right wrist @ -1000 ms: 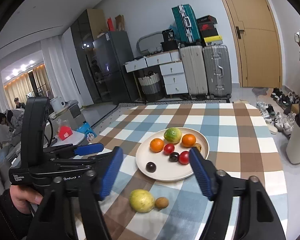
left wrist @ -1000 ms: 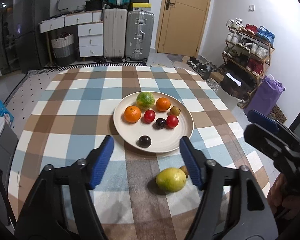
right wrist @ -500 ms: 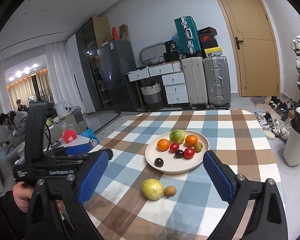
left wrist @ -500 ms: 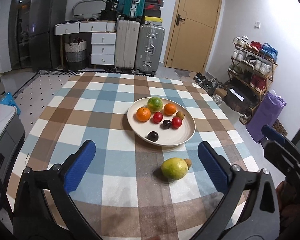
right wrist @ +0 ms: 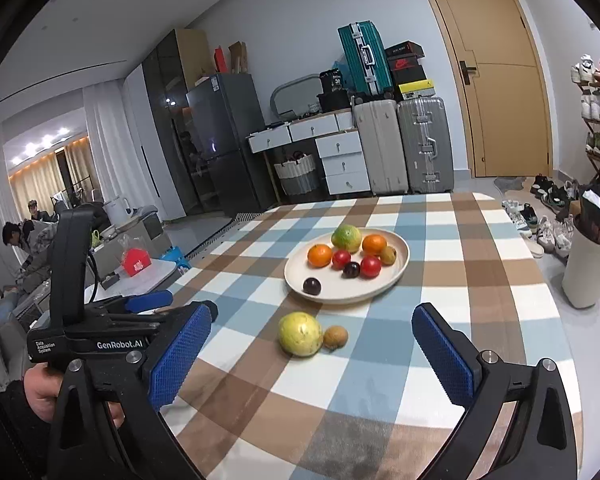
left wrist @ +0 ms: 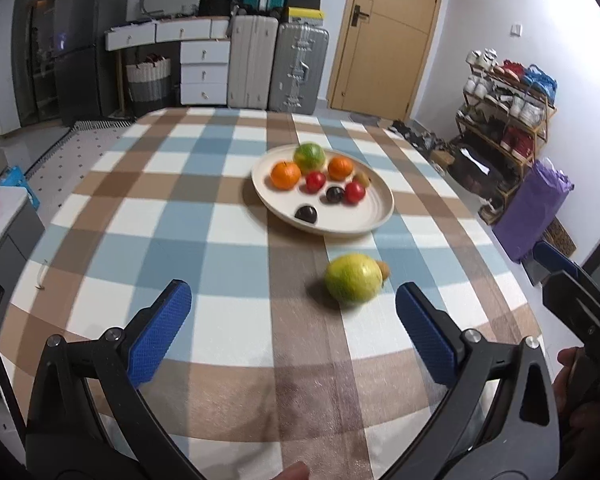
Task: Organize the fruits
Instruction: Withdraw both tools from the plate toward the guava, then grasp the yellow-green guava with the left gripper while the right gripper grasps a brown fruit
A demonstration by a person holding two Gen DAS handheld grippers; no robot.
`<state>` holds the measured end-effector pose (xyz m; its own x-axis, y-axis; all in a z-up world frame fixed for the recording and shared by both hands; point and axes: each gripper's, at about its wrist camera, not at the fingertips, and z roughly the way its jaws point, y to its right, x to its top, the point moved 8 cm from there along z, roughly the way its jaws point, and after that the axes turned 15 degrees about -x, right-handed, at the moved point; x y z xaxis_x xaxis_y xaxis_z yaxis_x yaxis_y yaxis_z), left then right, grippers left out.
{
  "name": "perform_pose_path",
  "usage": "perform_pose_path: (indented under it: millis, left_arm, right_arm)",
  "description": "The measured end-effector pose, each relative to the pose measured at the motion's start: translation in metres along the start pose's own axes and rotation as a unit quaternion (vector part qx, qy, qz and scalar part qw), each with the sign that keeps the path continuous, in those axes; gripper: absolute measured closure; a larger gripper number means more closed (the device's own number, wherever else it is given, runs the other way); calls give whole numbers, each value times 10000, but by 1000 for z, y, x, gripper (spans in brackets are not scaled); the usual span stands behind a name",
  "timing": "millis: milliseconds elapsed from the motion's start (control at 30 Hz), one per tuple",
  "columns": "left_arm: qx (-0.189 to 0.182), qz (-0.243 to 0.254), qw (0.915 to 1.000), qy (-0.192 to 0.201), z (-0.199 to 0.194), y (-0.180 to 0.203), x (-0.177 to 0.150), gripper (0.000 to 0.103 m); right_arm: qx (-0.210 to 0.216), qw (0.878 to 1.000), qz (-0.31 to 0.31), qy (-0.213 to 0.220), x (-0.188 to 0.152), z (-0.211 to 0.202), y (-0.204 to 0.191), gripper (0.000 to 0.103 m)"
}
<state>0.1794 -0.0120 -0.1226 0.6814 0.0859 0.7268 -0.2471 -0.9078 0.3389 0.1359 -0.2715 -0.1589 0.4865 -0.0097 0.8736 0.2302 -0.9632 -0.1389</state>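
Right wrist view: my right gripper (right wrist: 310, 358) is opening its jaws, my left gripper (left wrist: 294, 330) spread wide, both empty, short of the yellow-green fruit (right wrist: 300, 334) touching a small brown fruit (right wrist: 335, 336) on the bench (right wrist: 452, 308) near the plate (right wrist: 384, 288). Closing off-centre could roll either away.

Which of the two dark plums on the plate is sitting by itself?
The dark plum near the plate's front rim. It lies apart from the rest, while the other dark plum is nestled between the two red fruits.
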Motion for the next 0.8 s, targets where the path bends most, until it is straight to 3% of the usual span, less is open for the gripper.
perform_pose_path:
  millis: [433,800]
  left_arm:
    - [-91,-37,9991,-413,48,-3,-21,1]
    - [-317,-65,9976,-618,93,0,-11,1]
  right_arm:
    - [-46,9992,178,-364,-28,27,12,0]
    - [-112,9970,382,-656,-43,47,33,0]
